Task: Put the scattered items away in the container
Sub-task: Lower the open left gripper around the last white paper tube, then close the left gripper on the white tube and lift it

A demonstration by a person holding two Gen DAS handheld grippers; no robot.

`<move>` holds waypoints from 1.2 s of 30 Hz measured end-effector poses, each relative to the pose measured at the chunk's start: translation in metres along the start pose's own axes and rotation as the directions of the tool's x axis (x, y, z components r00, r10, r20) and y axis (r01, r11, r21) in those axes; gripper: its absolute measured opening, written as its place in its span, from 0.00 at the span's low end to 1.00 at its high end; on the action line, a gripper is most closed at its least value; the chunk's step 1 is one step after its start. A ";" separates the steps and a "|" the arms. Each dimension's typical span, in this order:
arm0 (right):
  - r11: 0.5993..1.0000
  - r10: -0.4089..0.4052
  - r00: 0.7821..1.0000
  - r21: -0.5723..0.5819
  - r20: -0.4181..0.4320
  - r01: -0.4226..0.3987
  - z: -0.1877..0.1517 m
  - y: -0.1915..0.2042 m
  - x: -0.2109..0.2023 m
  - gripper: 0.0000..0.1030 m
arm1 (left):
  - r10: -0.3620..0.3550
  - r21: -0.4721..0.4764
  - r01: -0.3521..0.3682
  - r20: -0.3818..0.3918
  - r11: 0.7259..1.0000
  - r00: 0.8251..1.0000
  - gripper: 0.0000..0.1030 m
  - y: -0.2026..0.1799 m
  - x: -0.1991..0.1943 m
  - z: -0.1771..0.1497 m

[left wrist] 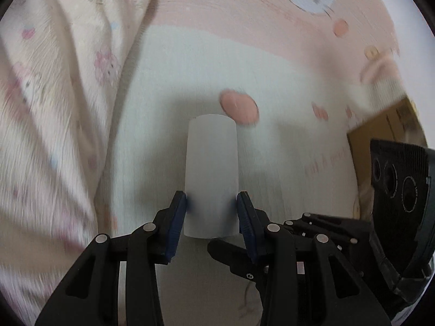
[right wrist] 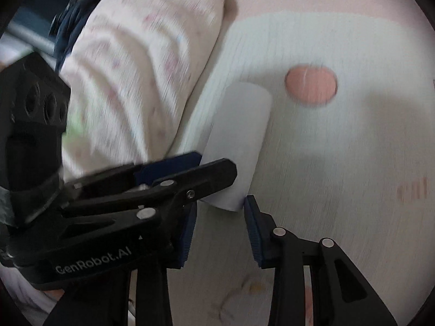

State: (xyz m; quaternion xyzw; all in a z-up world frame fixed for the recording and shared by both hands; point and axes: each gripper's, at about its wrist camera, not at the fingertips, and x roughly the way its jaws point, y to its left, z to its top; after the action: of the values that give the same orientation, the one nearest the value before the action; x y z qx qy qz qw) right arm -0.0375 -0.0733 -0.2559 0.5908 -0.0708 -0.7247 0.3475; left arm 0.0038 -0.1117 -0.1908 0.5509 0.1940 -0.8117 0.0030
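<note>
While both cameras are motion-blurred, the layout reads fine. Largest first: one printed bedsheet, pale with pink band and cartoon prints, covering the bed. One fluffy blanket, bunched at the left. One cardboard box, only a corner in view at the right edge, probably the container.

One white cylinder, frosted and matte, looks like a light plastic tube or bottle. It's off the sheet, clamped low between the blue pads of the left hand-held gripper. Walls look stiff; no visible dent at the pads. Smooth surface, so likely slippery. The grip sits near one end, so I'd expect it to pivot; mid-body would be safer.

Right hand-held gripper: jaws apart, empty, just below the cylinder's near end, not clearly touching.

No other loose items visible.
</note>
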 end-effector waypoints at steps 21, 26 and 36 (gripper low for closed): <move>0.983 -0.154 0.988 0.106 0.035 0.149 -0.045 -0.039 -0.044 0.28 | -0.147 0.114 0.156 -0.087 0.981 0.985 0.41 -0.083 0.034 -0.001; 0.954 -0.282 0.957 0.123 0.063 0.273 -0.056 -0.063 -0.058 0.28 | -0.260 0.032 0.267 -0.140 0.963 0.955 0.41 -0.098 0.053 0.007; 0.913 -0.405 0.906 0.110 0.123 0.393 -0.044 -0.056 -0.053 0.62 | -0.409 -0.103 0.396 -0.195 0.913 0.892 0.55 -0.090 0.066 0.013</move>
State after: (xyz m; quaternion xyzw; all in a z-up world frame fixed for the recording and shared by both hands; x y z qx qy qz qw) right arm -0.0182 0.0129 -0.2544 0.5531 -0.0030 -0.8173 0.1614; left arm -0.0532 -0.0186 -0.2179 0.5821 0.3274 -0.7248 -0.1691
